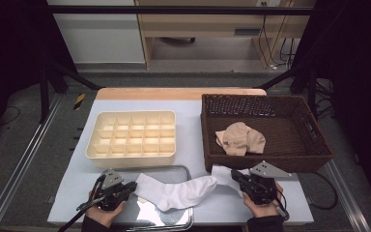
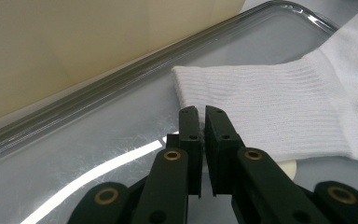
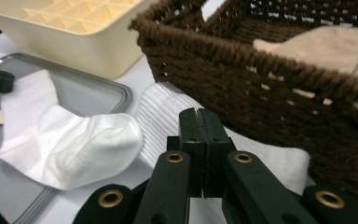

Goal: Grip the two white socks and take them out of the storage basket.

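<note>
A plain white sock [image 1: 178,192] lies across the metal tray [image 1: 176,167] and onto the table. Its ribbed cuff [image 2: 261,102] is at my left gripper [image 1: 135,185], whose jaws [image 2: 201,113] are pinched on the cuff's near edge with only a thin slit between them. A second, ribbed white sock [image 3: 165,109] lies flat beside the brown basket [image 1: 265,163], partly under the first sock's toe [image 3: 116,133]. My right gripper [image 1: 234,174] hovers over it, and its jaws [image 3: 198,113] are pressed flush together with no fabric seen between them.
A cream divided organizer [image 1: 92,152] stands behind the tray. The woven basket [image 3: 242,74] at the right holds beige socks [image 1: 240,137]. The table's front edge runs close under both hands.
</note>
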### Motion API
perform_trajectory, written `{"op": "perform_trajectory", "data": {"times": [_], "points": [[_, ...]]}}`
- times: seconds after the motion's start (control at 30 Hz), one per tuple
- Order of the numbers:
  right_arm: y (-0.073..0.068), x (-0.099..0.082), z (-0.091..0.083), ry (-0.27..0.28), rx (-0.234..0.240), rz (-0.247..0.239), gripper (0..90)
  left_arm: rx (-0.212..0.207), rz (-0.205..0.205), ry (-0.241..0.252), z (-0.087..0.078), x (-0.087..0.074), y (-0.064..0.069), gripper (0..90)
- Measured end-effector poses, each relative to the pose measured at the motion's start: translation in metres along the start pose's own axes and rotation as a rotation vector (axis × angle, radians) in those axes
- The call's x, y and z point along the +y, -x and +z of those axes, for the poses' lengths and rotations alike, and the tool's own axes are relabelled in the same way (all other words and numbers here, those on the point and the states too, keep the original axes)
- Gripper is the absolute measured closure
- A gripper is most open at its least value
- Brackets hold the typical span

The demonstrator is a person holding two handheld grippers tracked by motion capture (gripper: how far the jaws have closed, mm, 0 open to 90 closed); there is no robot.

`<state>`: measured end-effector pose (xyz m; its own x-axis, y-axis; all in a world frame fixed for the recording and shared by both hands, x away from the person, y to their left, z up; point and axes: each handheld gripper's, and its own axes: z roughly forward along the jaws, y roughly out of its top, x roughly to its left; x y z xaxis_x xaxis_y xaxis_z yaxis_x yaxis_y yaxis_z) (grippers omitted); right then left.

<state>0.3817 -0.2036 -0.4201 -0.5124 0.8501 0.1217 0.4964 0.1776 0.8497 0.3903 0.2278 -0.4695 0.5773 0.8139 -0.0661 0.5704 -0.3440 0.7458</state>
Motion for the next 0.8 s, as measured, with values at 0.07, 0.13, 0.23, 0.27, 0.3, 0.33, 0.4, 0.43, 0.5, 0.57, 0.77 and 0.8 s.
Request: {"op": "perform_trajectory", "data": {"times": [0.07,0.13,0.23,0.27,0.3,0.33,0.4,0.43,0.5,0.57,0.77,0.8], "points": [[-0.001,0.003,-0.004,0.015,-0.006,-0.009,90.0,0.002,0.002,0.000,0.000,0.000,0.000,85.2],[0.003,0.005,-0.010,0.028,-0.017,-0.004,90.0,0.004,0.003,0.001,-0.001,0.000,0.000,85.2],[0.007,0.005,-0.012,0.034,-0.025,0.007,90.0,0.004,0.005,0.000,-0.001,0.000,0.000,85.3],[0.009,0.005,-0.013,0.037,-0.028,0.010,90.0,0.005,0.006,-0.001,-0.001,0.000,-0.001,85.3],[0.010,0.005,-0.013,0.040,-0.025,0.017,90.0,0.004,0.002,0.003,-0.001,0.001,-0.001,85.3],[0.011,0.004,-0.013,0.044,-0.015,0.024,90.0,0.004,0.000,0.005,-0.001,0.001,-0.001,85.3],[0.007,0.003,-0.007,0.033,0.023,0.022,90.0,0.002,-0.004,0.009,-0.001,0.001,-0.001,85.3],[0.004,0.003,-0.004,0.028,0.044,0.019,90.0,0.001,-0.008,0.013,-0.001,0.002,-0.002,85.3],[0.002,0.002,0.000,0.022,0.066,0.017,90.0,-0.007,-0.015,0.020,0.000,0.003,-0.003,85.3],[-0.009,0.001,0.013,-0.007,0.119,0.014,89.9,-0.010,-0.018,0.021,0.001,0.004,-0.003,85.3],[-0.028,-0.005,0.039,-0.090,0.194,-0.012,89.9,-0.007,-0.011,0.020,0.001,0.004,-0.003,85.3],[-0.031,-0.006,0.044,-0.103,0.199,-0.019,89.9,-0.007,-0.010,0.020,0.001,0.004,-0.003,85.2]]}}
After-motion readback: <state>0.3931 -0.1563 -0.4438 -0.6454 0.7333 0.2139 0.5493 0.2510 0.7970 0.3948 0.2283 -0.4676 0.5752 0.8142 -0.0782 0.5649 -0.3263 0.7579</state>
